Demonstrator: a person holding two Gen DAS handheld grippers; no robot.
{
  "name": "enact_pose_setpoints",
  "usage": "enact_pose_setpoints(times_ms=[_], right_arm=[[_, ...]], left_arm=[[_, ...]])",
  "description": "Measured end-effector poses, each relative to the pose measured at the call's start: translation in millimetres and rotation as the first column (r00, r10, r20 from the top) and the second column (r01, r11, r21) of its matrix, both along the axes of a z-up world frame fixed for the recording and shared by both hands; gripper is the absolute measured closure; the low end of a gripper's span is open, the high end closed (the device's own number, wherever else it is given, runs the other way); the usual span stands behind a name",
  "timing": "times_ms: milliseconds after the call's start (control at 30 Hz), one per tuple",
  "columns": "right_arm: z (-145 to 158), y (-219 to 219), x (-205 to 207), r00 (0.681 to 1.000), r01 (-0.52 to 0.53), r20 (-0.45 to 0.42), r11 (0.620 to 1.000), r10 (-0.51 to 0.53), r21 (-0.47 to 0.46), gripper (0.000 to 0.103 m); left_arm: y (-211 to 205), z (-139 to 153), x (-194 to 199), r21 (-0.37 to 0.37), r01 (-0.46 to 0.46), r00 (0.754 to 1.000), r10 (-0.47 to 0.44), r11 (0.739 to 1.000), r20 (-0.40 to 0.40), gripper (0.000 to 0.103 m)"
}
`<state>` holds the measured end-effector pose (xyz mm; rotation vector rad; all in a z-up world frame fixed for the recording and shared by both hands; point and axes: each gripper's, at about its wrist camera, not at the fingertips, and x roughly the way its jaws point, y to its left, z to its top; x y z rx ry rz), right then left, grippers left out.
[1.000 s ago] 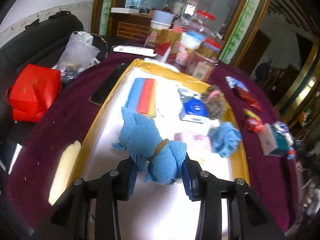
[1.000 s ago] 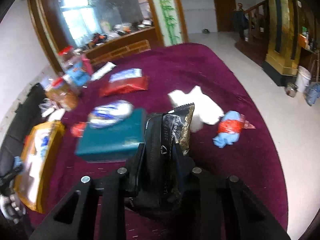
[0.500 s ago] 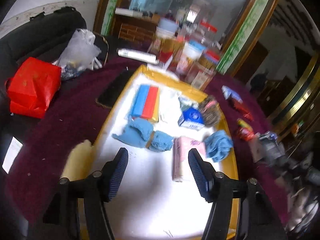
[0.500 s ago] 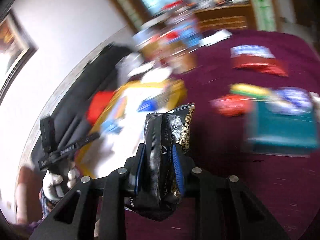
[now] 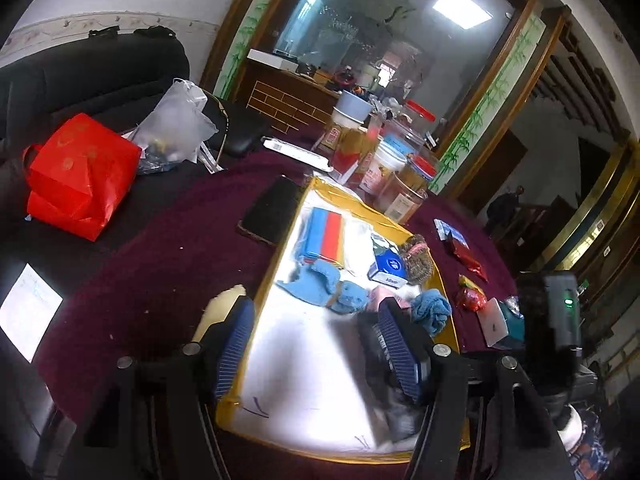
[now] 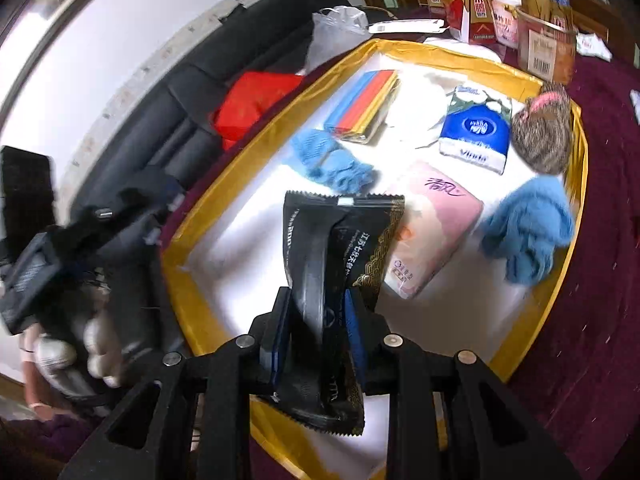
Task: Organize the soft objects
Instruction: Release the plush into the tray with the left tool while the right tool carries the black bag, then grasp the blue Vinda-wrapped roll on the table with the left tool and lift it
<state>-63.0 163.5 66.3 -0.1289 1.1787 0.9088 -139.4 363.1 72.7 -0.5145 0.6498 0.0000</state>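
Black packet (image 6: 336,248) pinched in right claw (image 6: 316,332), seemingly above tray (image 6: 200,208).

A: What fills the middle of the frame?

B: A yellow-rimmed tray (image 5: 404,229) on the maroon tabletop (image 5: 152,272), holding a blue knitted cloth (image 5: 324,289), a red-and-blue packet (image 5: 325,238) and a blue tissue pack (image 5: 387,267).

A: And the left gripper (image 5: 316,350)?

B: At the bottom edge, its blue-padded fingers (image 5: 234,346) stand apart with nothing between them, above the tray's near end.

A: Upper left?

B: A red bag (image 5: 80,176) beside a clear plastic bag (image 5: 176,128).
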Motion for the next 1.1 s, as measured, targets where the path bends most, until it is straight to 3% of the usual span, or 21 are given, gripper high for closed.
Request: enact_pose_setpoints(times_ms=[267,467,600,700,800,933,1033,1067,1100], right_arm=[[0.5,7.1,33.7,0.994,0.079,0.083,0.995,-0.073,-0.065,0.077],[5.4,15.9,27.6,0.991,0.056,0.128,0.995,-0.045,-0.086,0.073],[29.8,-17.8,16.2,0.978,0.101,0.187,0.995,-0.094,-0.027,0.049],[46.6,-59.2,4.4,0.955,0.159,0.254,0.987,-0.156,0.008,0.044],[58.5,-115.8,-6.3,0.915,0.261,0.307,0.965,-0.261,0.041,0.044],[68.9,-185.9,-18.7,0.844,0.405,0.345,0.91,-0.41,0.09,0.044],[81.6,-239.0,-33.3,0.761,0.502,0.397,0.853,-0.513,0.142,0.042],[88.1,-258.1,-41.8,0.715,0.537,0.436,0.828,-0.547,0.158,0.04],[91.0,-268.4,-46.1,0.688,0.555,0.458,0.815,-0.563,0.167,0.034]], left_arm=[[0.7,-7.7,-1.7,-0.029,0.008,1.0,-0.009,1.0,-0.008,0.034],[-14.2,-1.8,-1.6,-0.018,0.038,0.999,-0.038,0.999,-0.008,0.031],[-26.8,6.5,-2.8,-0.007,0.07,0.998,-0.07,0.998,0.003,0.029],[-39.4,12.1,-2.6,-0.001,0.103,0.995,-0.103,0.995,0.015,0.027],[-58.1,15.8,1.4,-0.003,0.166,0.985,-0.166,0.986,0.042,0.024],[-88.6,20.2,12.8,-0.019,0.202,0.976,-0.199,0.979,0.084,0.009],[-110.7,28.7,19.2,-0.087,0.268,0.958,-0.255,0.96,0.13,0.008],[-118.7,31.8,18.8,-0.096,0.289,0.95,-0.273,0.953,0.149,0.008],[-128.1,35.6,18.3,-0.093,0.309,0.942,-0.291,0.946,0.17,0.007]])
